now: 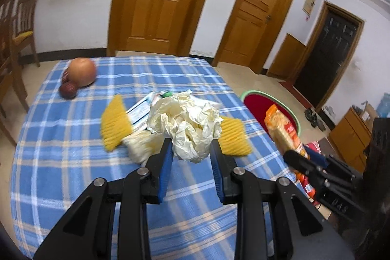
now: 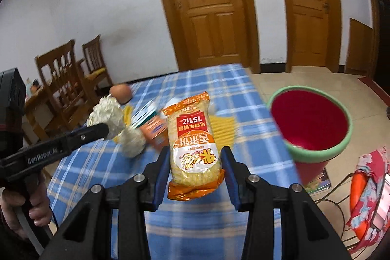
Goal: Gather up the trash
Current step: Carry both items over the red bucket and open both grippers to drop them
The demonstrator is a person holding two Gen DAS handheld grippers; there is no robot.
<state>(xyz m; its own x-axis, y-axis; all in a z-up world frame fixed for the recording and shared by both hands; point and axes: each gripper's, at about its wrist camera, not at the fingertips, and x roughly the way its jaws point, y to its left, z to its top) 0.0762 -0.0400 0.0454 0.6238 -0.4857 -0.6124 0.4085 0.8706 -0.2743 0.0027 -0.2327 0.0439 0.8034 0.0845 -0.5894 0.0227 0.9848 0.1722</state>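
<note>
Left tongs [image 1: 191, 150] clamped on crumpled paper wad [image 1: 187, 123], held above the blue plaid table [image 1: 73, 157]. Right tongs [image 2: 195, 162] clamped on orange snack packet [image 2: 192, 145], also off the table. Red bin with green rim [image 2: 309, 123] stands on floor just beside the table's right edge.

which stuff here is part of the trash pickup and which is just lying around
Job:
- crumpled paper in left gripper
- snack packet in right gripper
- red bin
- yellow foam sleeves

Lying about:
- large round fruit
- wooden chairs
</note>
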